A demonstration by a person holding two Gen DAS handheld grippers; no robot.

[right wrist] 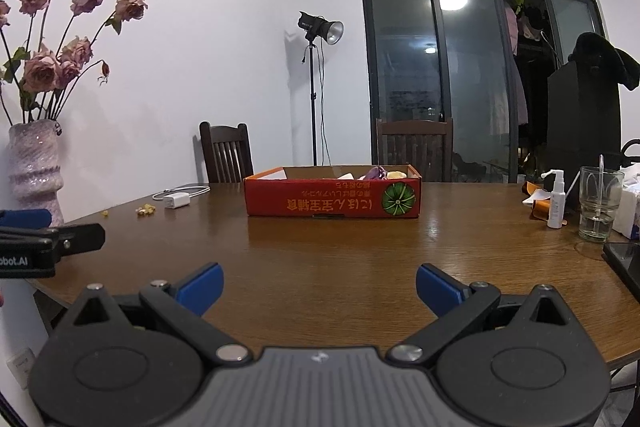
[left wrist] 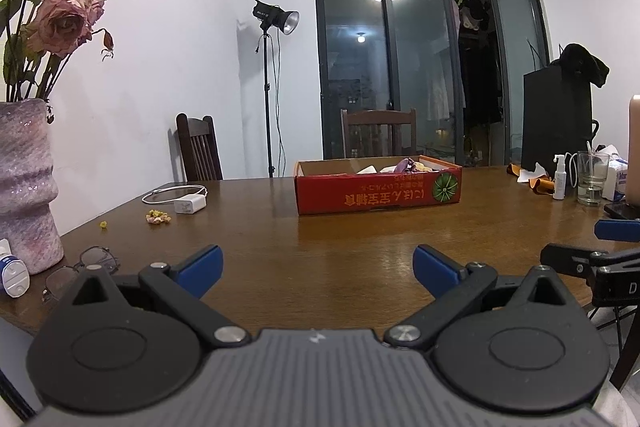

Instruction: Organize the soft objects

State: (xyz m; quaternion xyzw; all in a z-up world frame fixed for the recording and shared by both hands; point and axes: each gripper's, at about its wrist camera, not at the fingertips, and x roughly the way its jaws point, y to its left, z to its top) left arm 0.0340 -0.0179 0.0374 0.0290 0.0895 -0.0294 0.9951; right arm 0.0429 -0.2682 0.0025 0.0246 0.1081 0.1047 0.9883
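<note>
A red cardboard box [left wrist: 376,191] stands on the wooden table, far ahead of both grippers; it also shows in the right wrist view [right wrist: 332,197]. Soft objects [left wrist: 404,166] in purple, white and yellow lie inside it, mostly hidden by the wall; they also show in the right wrist view [right wrist: 378,173]. My left gripper [left wrist: 318,269] is open and empty above the near table edge. My right gripper [right wrist: 319,287] is open and empty, level with the left one. Each gripper shows at the edge of the other's view.
A pink vase [left wrist: 24,187] with dried roses, glasses [left wrist: 82,269] and a small tube stand at the left. A white charger [left wrist: 188,205] with cable lies mid-left. A glass [right wrist: 598,205], spray bottle [right wrist: 557,201], tissues and a phone [right wrist: 626,261] sit at the right.
</note>
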